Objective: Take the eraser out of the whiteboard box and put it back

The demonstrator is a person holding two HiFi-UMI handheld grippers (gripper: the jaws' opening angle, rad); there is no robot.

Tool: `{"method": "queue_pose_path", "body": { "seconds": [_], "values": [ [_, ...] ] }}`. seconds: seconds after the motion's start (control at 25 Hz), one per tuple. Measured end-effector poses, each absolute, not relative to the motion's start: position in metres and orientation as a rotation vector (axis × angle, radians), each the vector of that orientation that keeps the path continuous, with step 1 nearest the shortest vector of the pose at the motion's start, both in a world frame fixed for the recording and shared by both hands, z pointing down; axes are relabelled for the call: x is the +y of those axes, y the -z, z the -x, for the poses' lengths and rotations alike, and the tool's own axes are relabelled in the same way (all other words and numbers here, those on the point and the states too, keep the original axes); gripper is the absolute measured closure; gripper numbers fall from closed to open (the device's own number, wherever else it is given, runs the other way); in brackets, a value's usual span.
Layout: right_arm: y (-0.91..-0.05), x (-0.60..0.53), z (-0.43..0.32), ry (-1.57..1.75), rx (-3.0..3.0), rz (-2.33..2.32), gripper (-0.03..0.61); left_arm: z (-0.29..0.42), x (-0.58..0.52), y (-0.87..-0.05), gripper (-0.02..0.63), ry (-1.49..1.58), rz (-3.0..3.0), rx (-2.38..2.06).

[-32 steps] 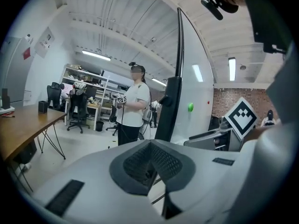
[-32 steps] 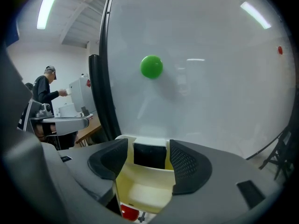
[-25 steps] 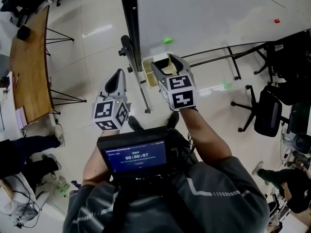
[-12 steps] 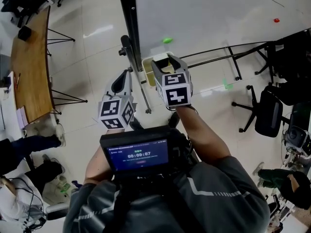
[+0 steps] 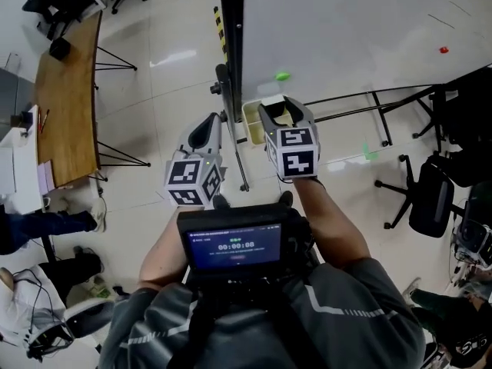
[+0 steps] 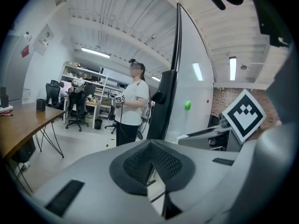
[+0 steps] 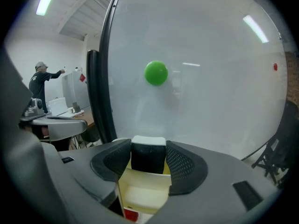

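Eraser (image 7: 148, 154), black block | right tongs (image 7: 148, 160) just closed, pinching it | left tongs (image 6: 150, 162) together

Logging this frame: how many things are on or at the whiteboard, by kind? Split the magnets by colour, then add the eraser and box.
green magnet: 1
red magnet: 1
eraser: 1
box: 1
Total: 4
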State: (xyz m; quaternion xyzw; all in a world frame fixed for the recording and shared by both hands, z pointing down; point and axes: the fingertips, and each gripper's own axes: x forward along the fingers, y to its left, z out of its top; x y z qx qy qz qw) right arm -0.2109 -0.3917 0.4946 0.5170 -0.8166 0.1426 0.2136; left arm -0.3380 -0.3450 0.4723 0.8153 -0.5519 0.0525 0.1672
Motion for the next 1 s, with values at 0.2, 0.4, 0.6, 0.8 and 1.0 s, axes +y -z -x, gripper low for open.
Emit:
{"method": "queue_pose_path", "body": {
  "seconds": [0.2, 0.4, 0.6, 0.8, 1.0],
  "values": [
    [-0.44, -0.374, 0.198, -0.322, -2.393, -1.453, 0.311, 0.329, -0.33, -0.418, 0.581, -0.082, -2.394, -1.602],
    [-0.375, -0.359, 0.189, -0.26, -2.594, -1.378, 0.311, 0.312, -0.323, -0.35, 0.581, 0.034, -2.477, -1.702],
    [-0.315, -0.345, 0.163, -0.194, -2.763, -1.283, 0.311, 0.283, -0.311, -0.31, 0.581, 0.103, -2.509, -1.783],
    [-0.274, -0.337, 0.146, -0.11, -2.883, -1.182, 0.313, 0.258, -0.302, -0.28, 0.583, 0.133, -2.535, -1.837],
    [-0.252, -0.323, 0.138, -0.083, -2.929, -1.144, 0.313, 0.25, -0.285, -0.259, 0.583, 0.116, -2.542, -1.883]
  ]
}}
